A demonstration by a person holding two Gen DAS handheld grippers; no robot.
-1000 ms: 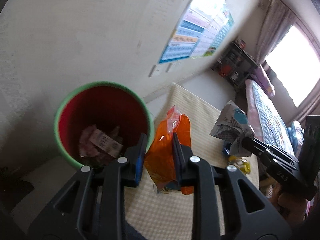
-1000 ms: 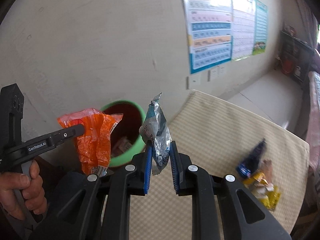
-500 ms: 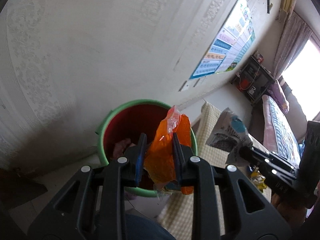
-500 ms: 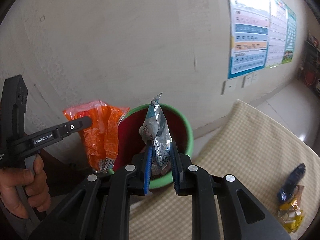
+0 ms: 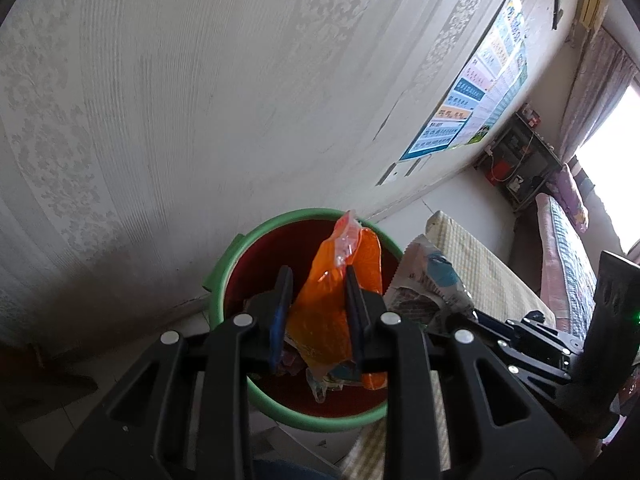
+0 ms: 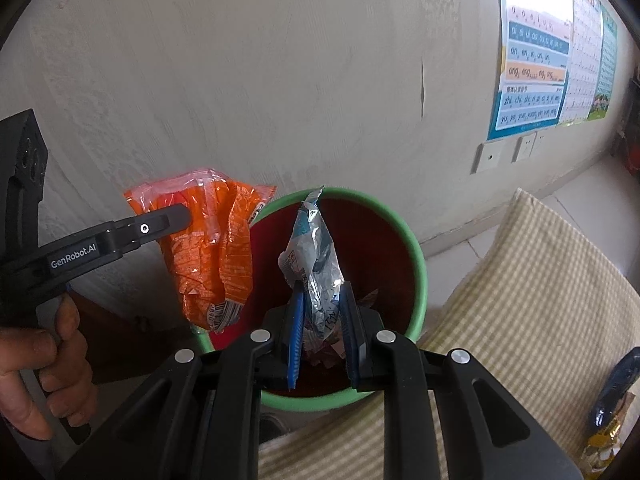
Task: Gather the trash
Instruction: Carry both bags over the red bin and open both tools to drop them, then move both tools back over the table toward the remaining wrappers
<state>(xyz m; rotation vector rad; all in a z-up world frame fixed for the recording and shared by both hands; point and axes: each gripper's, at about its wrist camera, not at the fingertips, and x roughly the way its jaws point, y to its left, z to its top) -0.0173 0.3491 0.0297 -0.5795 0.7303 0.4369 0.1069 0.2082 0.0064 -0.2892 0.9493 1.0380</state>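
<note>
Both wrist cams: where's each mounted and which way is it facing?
Left wrist: on the left gripper, facing down at the green bin by the wall; own jaws clamp the orange wrapper.
Right wrist: on the right gripper, facing down at the same bin; own jaws clamp the silver wrapper; hand shows.
Shared: bin, both wrappers, each other's gripper.

A pale wall [image 5: 240,100] with a faint floral pattern fills most of both views and carries a pinyin chart [image 6: 532,68] above white wall sockets [image 6: 490,158]. A beige checked mat [image 6: 532,288] covers the light tiled floor [image 5: 452,196]. A dark shelf unit [image 5: 520,160] stands in the far corner beside a curtain [image 5: 592,92] and a bright window [image 5: 612,160].
</note>
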